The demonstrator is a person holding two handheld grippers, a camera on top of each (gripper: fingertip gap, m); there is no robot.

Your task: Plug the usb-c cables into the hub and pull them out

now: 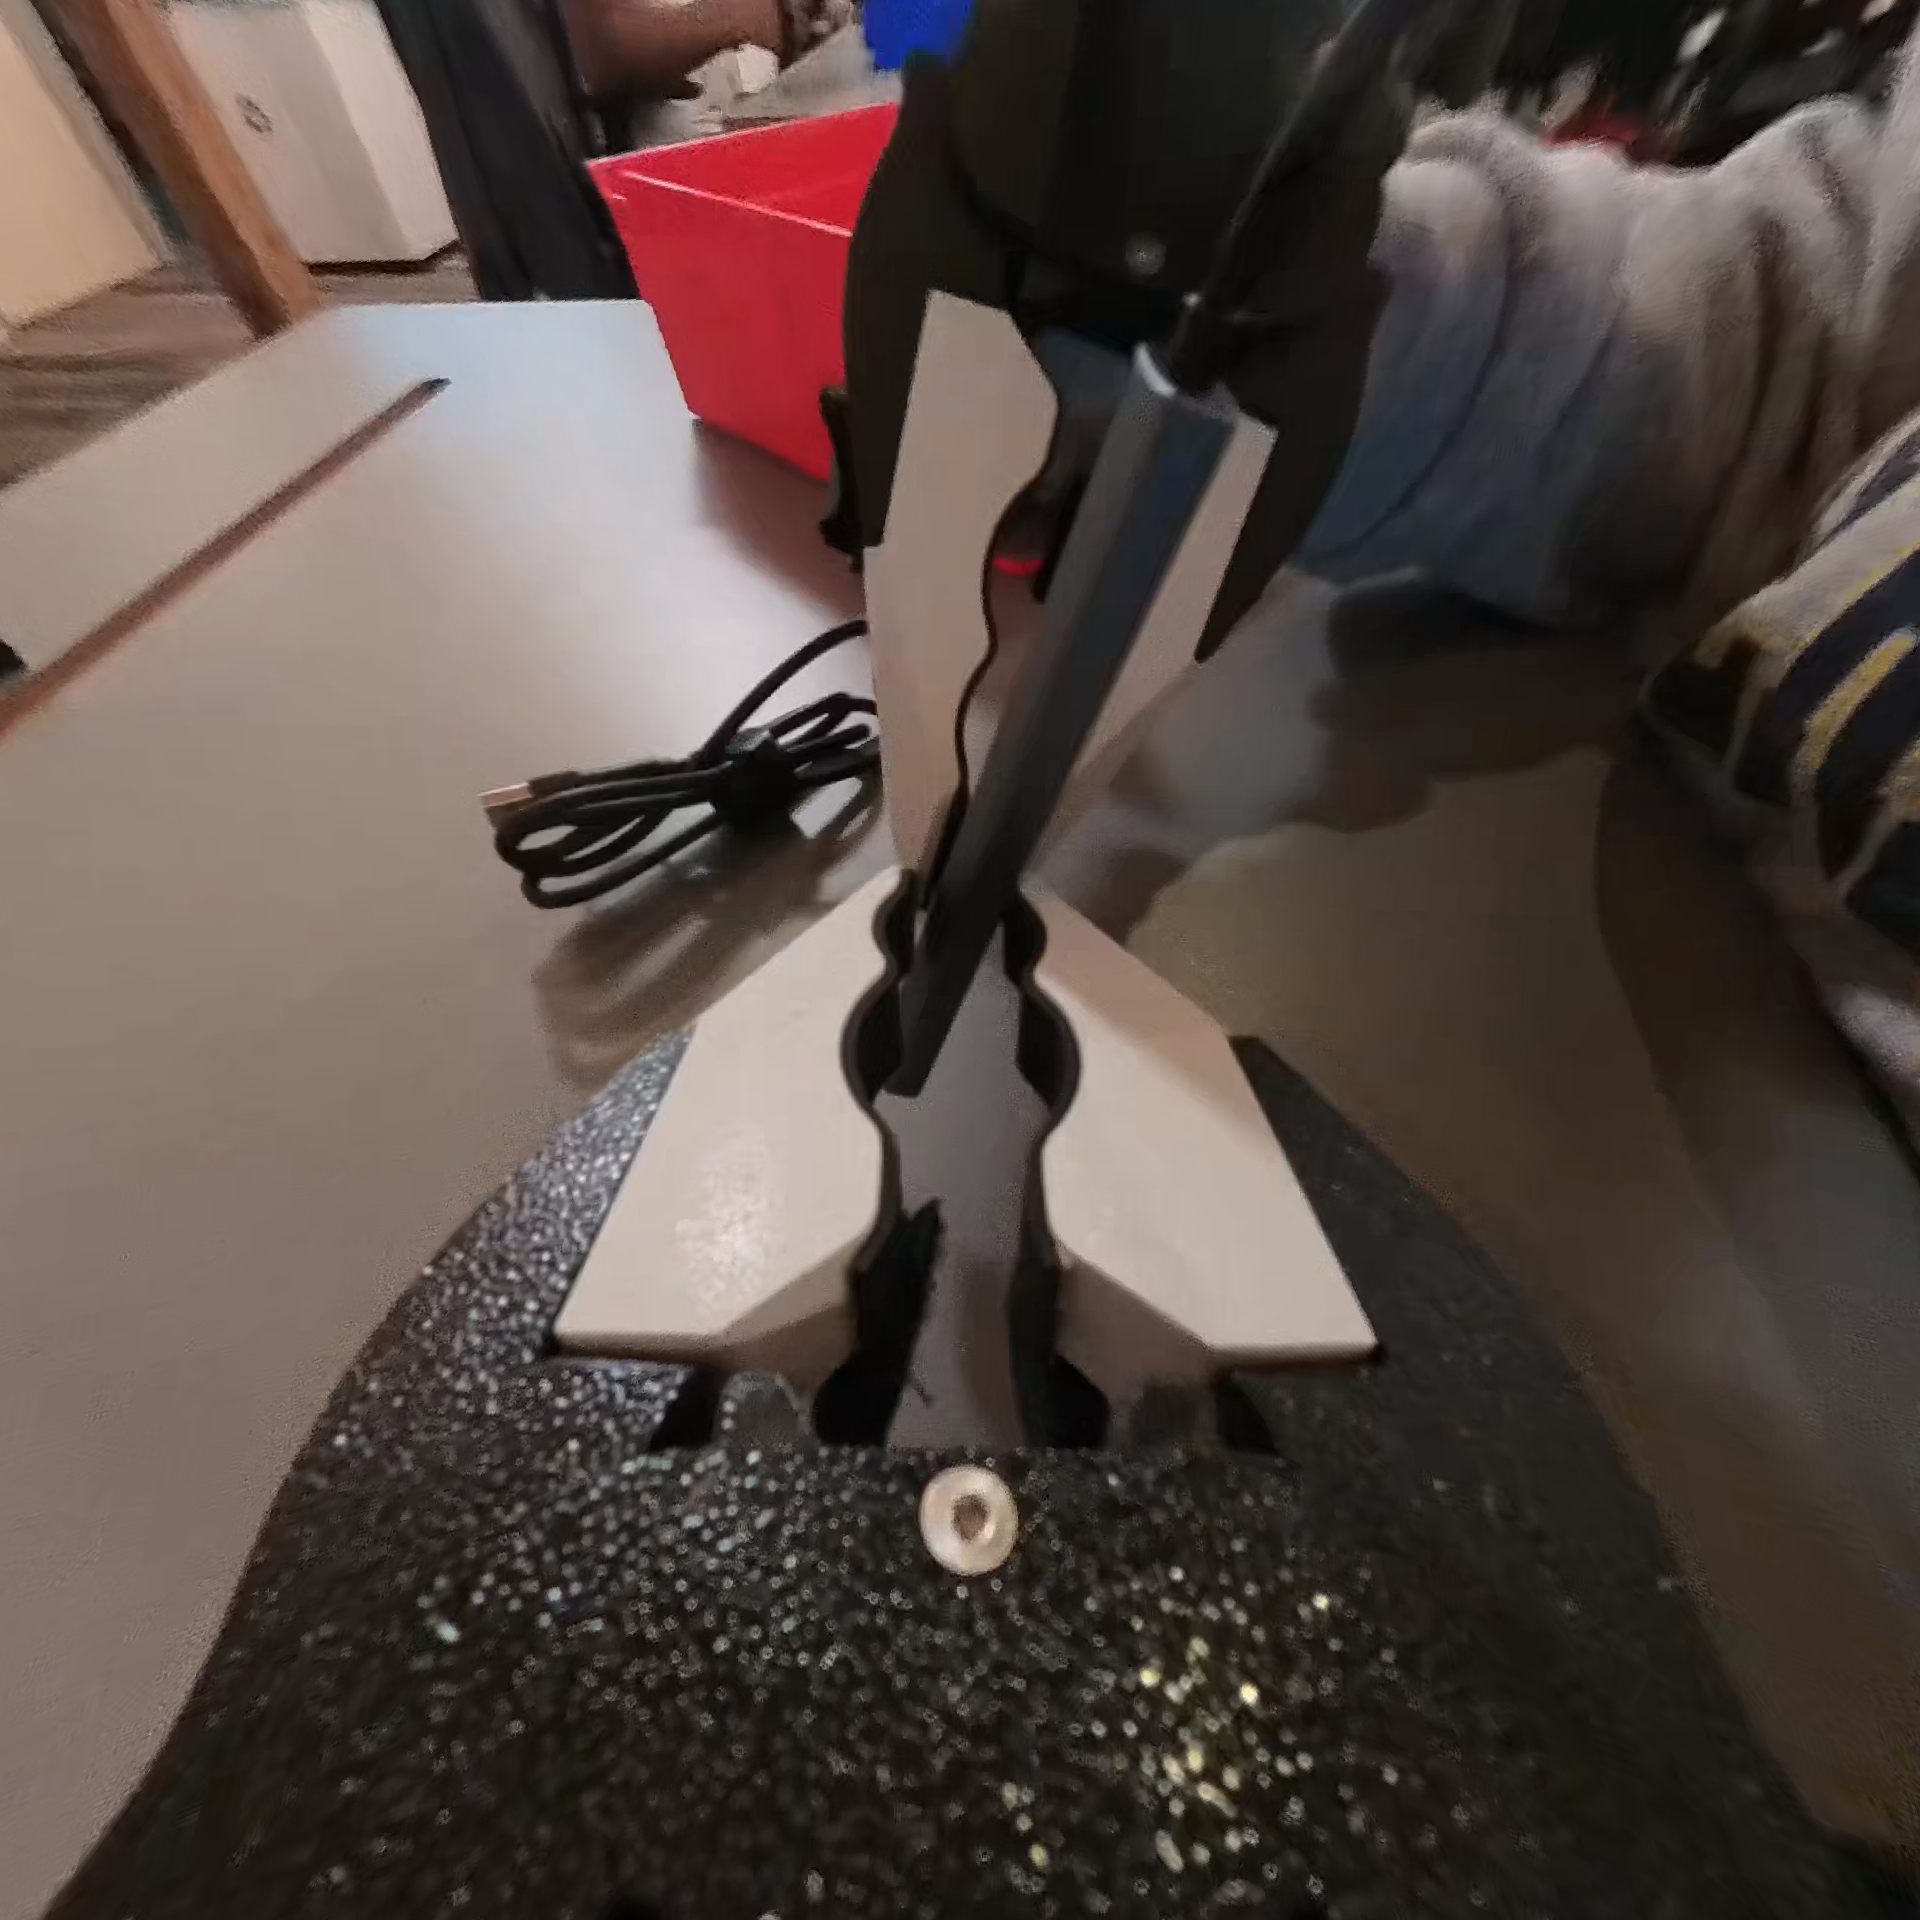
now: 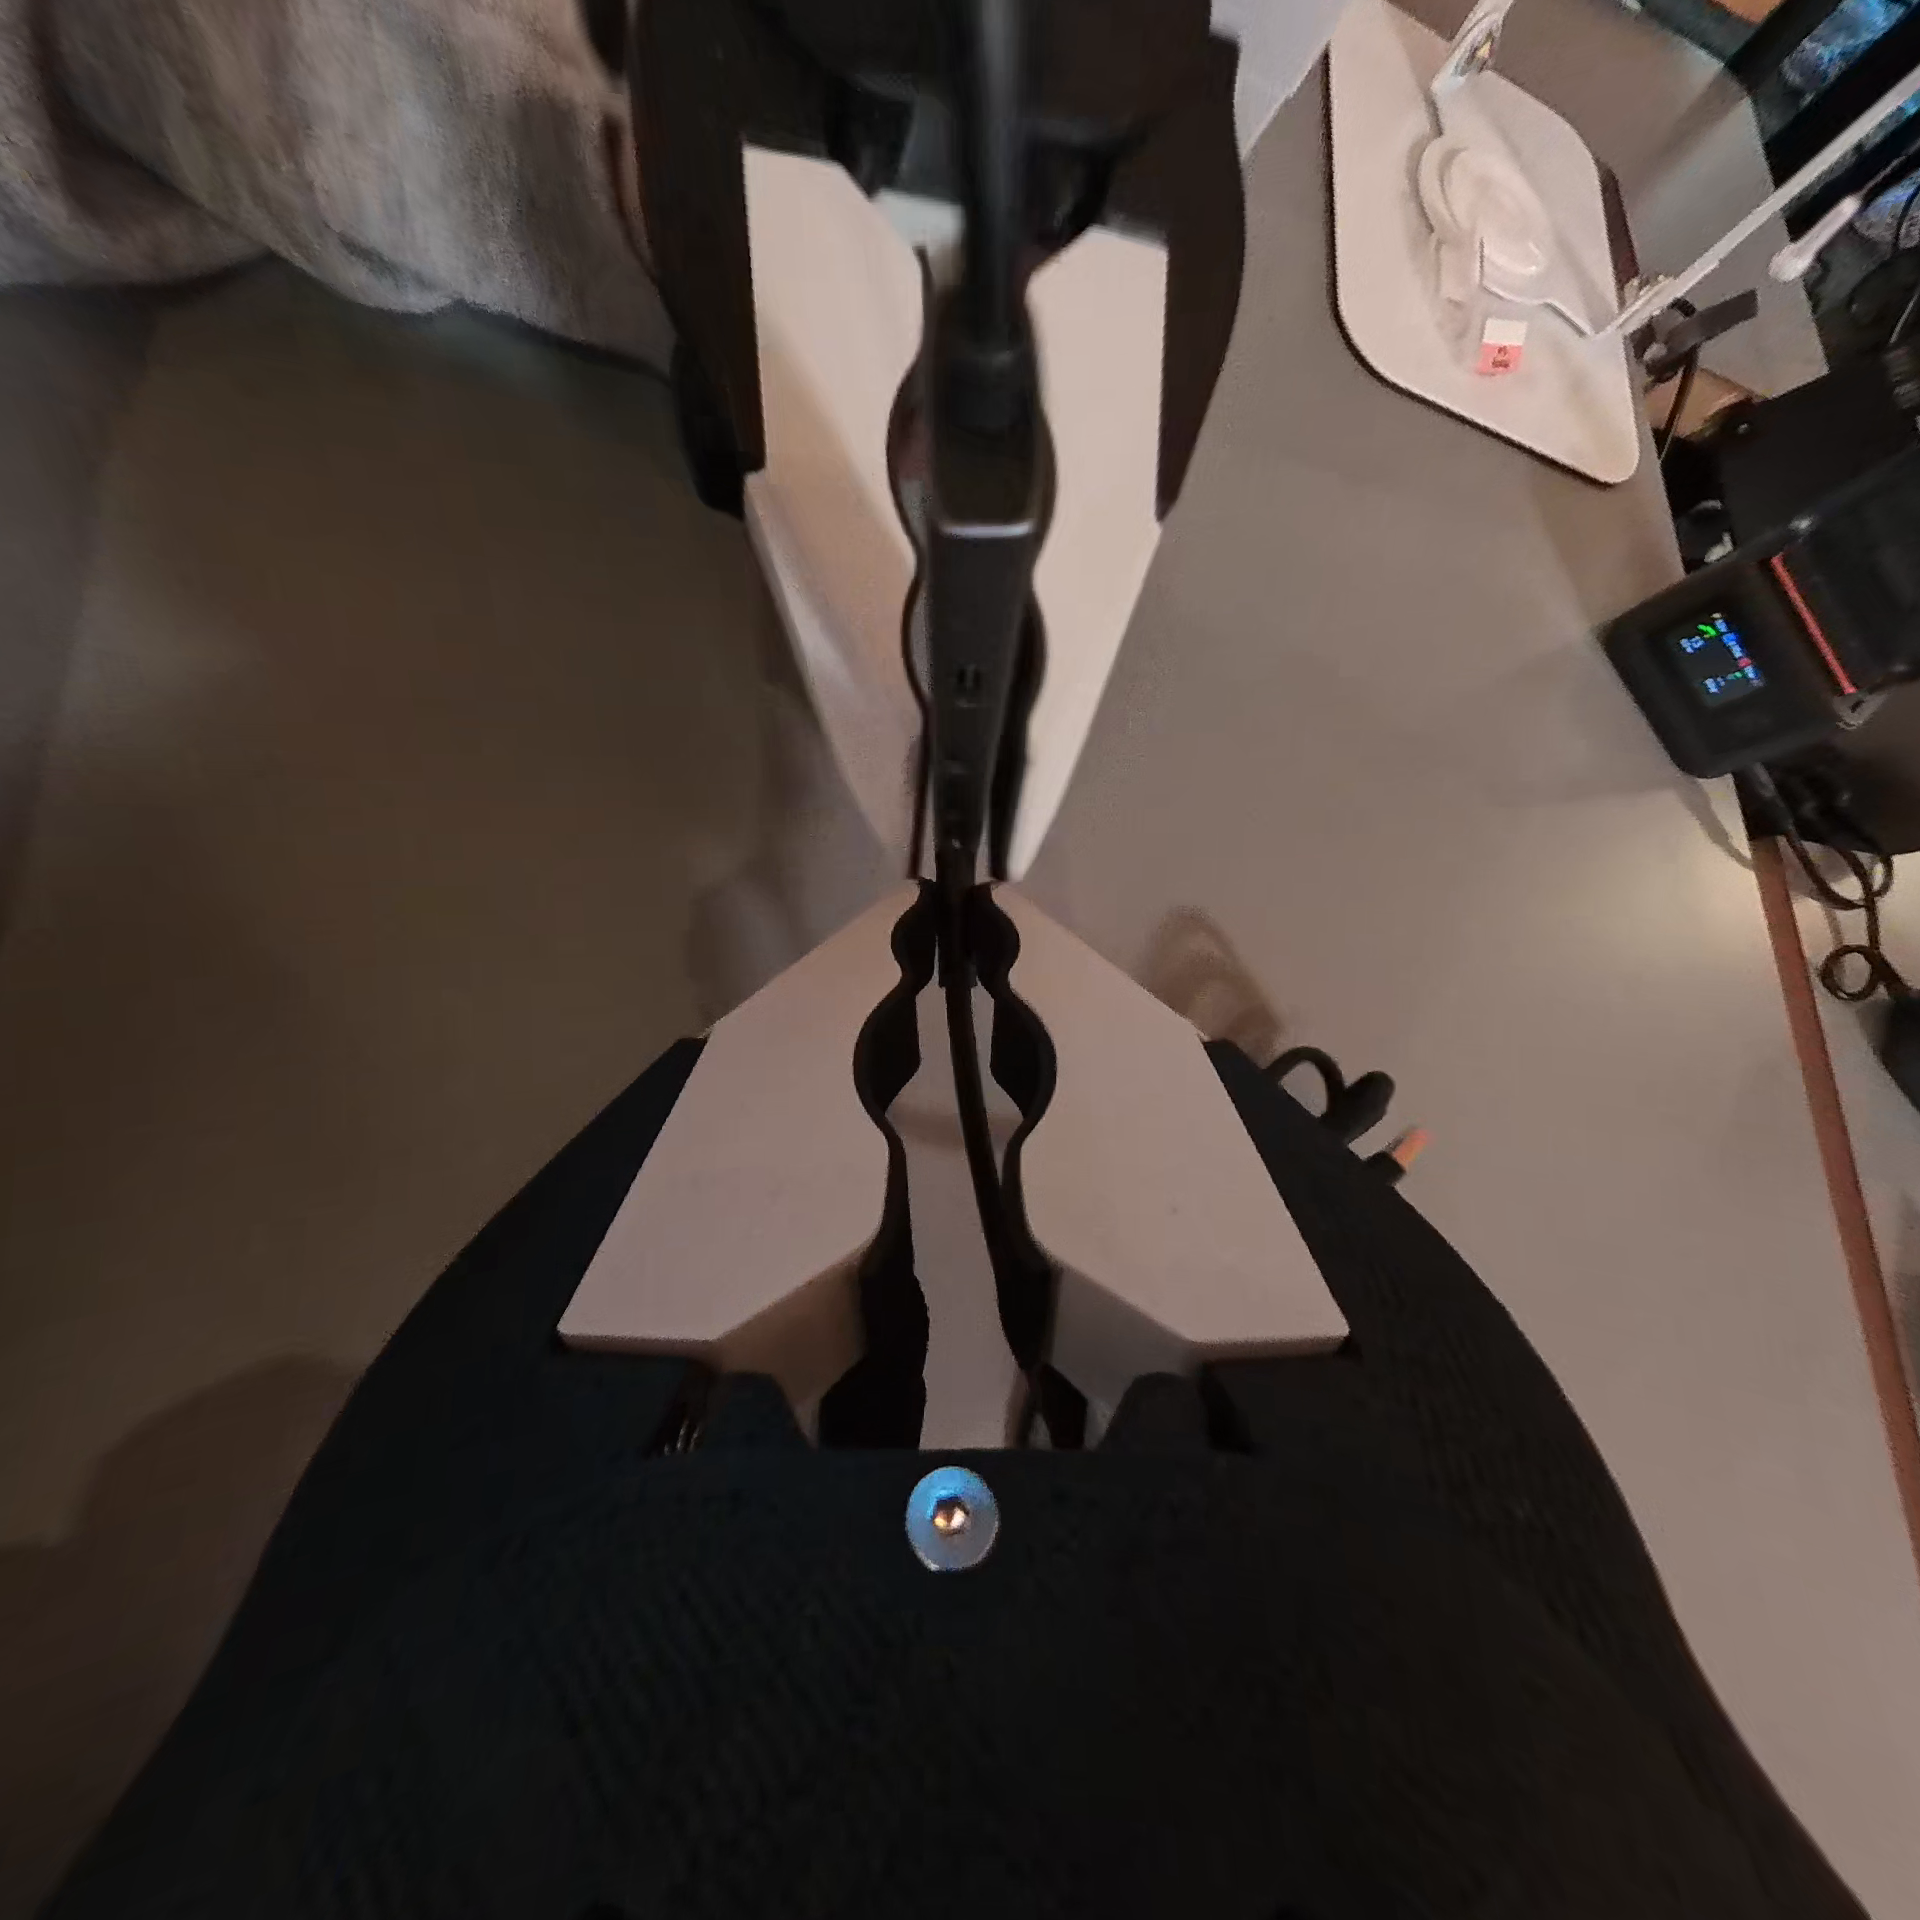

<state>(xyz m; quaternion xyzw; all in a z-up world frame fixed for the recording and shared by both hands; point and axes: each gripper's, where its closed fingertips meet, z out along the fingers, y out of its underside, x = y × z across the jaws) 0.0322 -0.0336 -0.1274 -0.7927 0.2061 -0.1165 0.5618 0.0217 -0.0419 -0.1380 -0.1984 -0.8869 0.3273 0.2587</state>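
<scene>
My left gripper point(image 1: 956, 914) is shut on the lower end of the dark grey hub point(image 1: 1049, 665). The hub stands up tilted, with its own black lead point(image 1: 1299, 156) leaving its top end. In the right wrist view the hub point(image 2: 977, 623) shows small ports on the side facing me. My right gripper point(image 2: 951, 894) is shut on the plug end of a thin black usb-c cable point(image 2: 982, 1143), tip to tip with the left gripper point(image 2: 951, 862) at the hub's lower part. The fingertips hide whether the plug sits in a port.
A bundled black cable point(image 1: 686, 810) lies on the grey table point(image 1: 260, 831), with a red bin point(image 1: 758, 281) behind it. A white tray point(image 2: 1486, 260), a black device with a small screen point(image 2: 1714, 675) and another cable end point(image 2: 1351, 1101) are to the right. A person's grey sleeve point(image 1: 1610, 364) is close. Less than 4 cm separates the two grippers' tips.
</scene>
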